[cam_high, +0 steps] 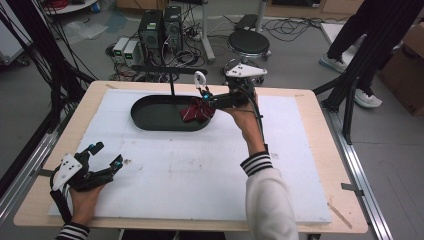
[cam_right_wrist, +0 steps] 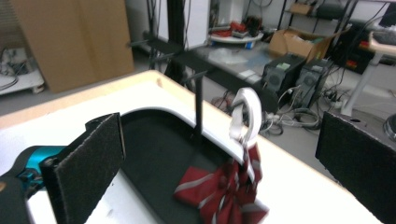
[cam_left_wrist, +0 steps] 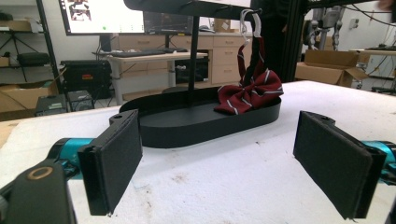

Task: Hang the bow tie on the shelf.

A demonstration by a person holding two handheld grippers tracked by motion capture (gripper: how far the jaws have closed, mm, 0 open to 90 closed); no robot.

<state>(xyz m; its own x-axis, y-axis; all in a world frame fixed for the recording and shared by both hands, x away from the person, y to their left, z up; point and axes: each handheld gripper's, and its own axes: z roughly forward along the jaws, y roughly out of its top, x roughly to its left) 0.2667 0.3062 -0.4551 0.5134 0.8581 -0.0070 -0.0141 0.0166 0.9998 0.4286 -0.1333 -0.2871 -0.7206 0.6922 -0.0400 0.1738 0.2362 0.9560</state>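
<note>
Bow tie point(cam_high: 197, 110) now hangs by its white clip point(cam_high: 200, 78) from the right end of the stand's crossbar point(cam_high: 165, 70), at the far side of the surface point(cam_high: 200, 175). The red striped bow droops low enough that its lower lobes rest on the right end of the black oval tray point(cam_high: 145, 117); the strap runs up to the clip, so I judge the weight sits partly on the bar and partly on the tray.

My right gripper point(cam_high: 209, 97) sits just right of the bow, level with the strap, jaws spread wide with nothing between them. In the right gripper view the clip point(cam_right_wrist: 246, 116) hangs free between the two pads without touching either. I read this as the release: jaws apart so the clip stays hooked on the bar when I pull away.

My left gripper point(cam_high: 106, 156) rests at the near left corner of the surface, well apart from the tray, jaws open and empty. It is parked there to keep clear of the stand; its view frames the tray point(cam_left_wrist: 210, 126) and bow point(cam_left_wrist: 250, 95).

Risk, as I judge it: snagging the strap on withdrawal.
</note>
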